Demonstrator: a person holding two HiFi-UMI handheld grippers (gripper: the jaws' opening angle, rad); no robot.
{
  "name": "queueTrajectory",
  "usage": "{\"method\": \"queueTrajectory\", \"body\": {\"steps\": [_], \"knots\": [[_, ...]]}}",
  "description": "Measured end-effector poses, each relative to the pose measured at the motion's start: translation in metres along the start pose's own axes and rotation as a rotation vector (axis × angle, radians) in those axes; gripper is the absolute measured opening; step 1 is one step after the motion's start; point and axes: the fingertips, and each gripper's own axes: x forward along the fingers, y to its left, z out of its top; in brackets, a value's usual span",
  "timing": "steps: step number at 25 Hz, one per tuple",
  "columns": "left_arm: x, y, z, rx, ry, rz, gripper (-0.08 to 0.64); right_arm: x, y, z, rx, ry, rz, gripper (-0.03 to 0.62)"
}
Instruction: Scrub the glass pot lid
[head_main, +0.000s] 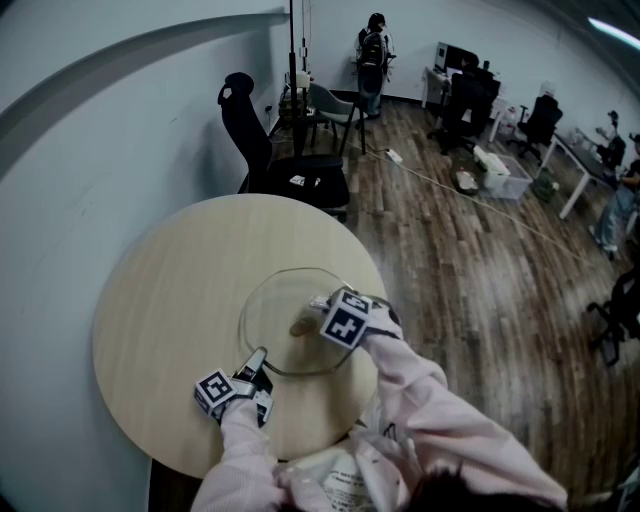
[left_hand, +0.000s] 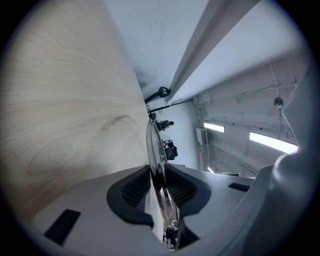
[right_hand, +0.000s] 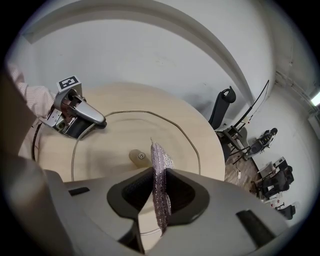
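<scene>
Glass is the main material here: the glass pot lid (head_main: 285, 300) lies on the round desk (head_main: 170, 290) of pale wood, on the half that is closer to the person. Its tan knob (head_main: 302, 326) sits in the middle and points up.

The left tool (head_main: 258, 362) is clenched on the metal rim of the lid, at the edge nearest to the person. In the left gripper view the rim goes edge-on between the two dark pads, and both pads press on it. The right gripper view shows this same tool from the other side, with its tips on the rim.

The right tool (head_main: 322, 305) is over the lid, just beside the knob. Its jaws are closed on a thin scrub cloth (right_hand: 160, 170) of shiny pink-purple colour, which stands up between the pads and points toward the knob. Whether the cloth touches the glass, I cannot tell.

Both arms wear pale pink sleeves (head_main: 430, 400). Behind the desk stands a black office chair (head_main: 250, 130) on a dark wooden floor (head_main: 450, 260), and a person (head_main: 375, 50) stands far at the back wall.
</scene>
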Motion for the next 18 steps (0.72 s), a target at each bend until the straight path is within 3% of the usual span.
{"method": "queueTrajectory", "body": {"steps": [18], "knots": [[0.003, 0.006, -0.001, -0.001, -0.008, -0.001, 0.083, 0.001, 0.028, -0.011, -0.002, 0.052, 0.067, 0.087]]}}
